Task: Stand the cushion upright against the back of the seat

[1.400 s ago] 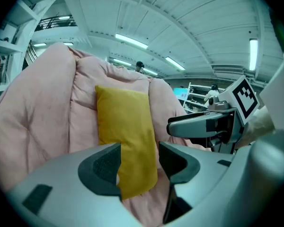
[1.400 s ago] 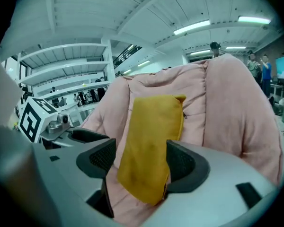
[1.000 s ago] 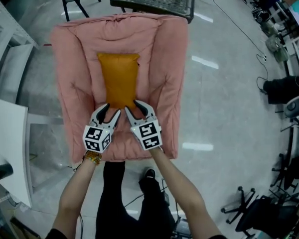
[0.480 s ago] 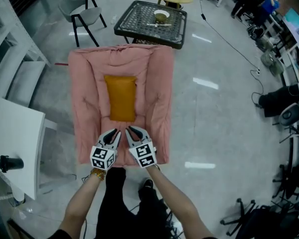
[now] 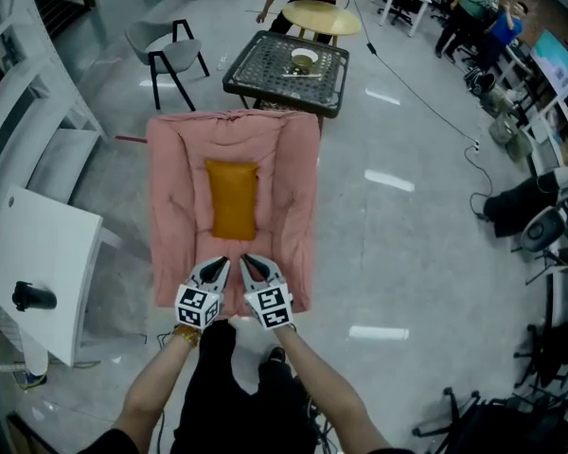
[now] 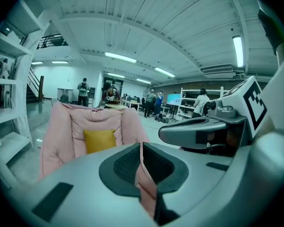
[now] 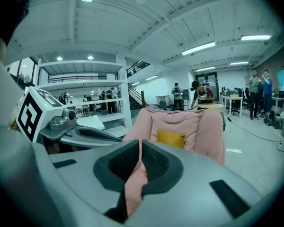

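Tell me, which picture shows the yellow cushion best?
The head view: the cushion sits whole and unblocked in the middle of the pink seat. Both gripper views show it smaller and farther off, seen from the front.

The right gripper point(image 7: 140, 146) had just been closing, and its dark pads met with only a thin slit left, through which pink showed. No separate object sat between them. Just beyond the tips, toward 1 o'clock, stood the pink seat point(image 7: 182, 119), and the yellow cushion point(image 7: 170, 138) lay in its hollow between the padded sides. At 9 o'clock the left gripper point(image 7: 118, 138) ran alongside, its marker cube point(image 7: 32, 112) near the edge. White shelving point(image 7: 85, 93) rose at 10 o'clock. People point(image 7: 177, 93) stood far back at 12, and grey floor point(image 7: 260, 141) spread at 3.
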A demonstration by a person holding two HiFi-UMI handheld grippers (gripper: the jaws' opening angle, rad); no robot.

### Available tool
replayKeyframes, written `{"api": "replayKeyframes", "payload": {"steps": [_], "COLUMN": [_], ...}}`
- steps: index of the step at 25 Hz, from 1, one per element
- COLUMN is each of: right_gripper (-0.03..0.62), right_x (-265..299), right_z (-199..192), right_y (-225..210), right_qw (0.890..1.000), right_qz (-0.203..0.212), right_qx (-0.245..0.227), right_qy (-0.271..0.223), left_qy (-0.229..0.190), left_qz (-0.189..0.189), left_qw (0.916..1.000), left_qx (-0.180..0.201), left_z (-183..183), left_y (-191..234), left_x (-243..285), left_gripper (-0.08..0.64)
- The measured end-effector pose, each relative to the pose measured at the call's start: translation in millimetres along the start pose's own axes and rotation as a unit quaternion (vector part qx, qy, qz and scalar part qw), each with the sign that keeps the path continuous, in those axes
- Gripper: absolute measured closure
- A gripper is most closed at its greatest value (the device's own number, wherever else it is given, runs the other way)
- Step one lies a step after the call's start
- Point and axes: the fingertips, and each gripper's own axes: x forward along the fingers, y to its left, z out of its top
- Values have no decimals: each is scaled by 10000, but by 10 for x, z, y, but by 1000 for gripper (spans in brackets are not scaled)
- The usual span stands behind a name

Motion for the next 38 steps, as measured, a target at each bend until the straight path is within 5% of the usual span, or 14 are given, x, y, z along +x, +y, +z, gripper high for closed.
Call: {"api": "replayKeyframes", "payload": {"steps": [15, 25, 38], "right_gripper": [574, 577, 577], "right_x": [-961, -1538, -2092], "right_z": [300, 325, 456], "right_y": [551, 644, 1086], "right_qw": [9952, 9949, 9945], "right_qz": [579, 708, 607], "right_qx": [-704, -658, -700], "right_qy": [-351, -299, -483], "left_qy": [-307, -281, -603], "left_qz": [384, 725, 661], "left_qw": [9985, 9969, 9958], "left_qx": [251, 153, 200], "left_z": [301, 329, 437], "left_y": [-699, -1164, -1500], "left_x": [-724, -1294, -1967], "left_gripper": [543, 545, 546]}}
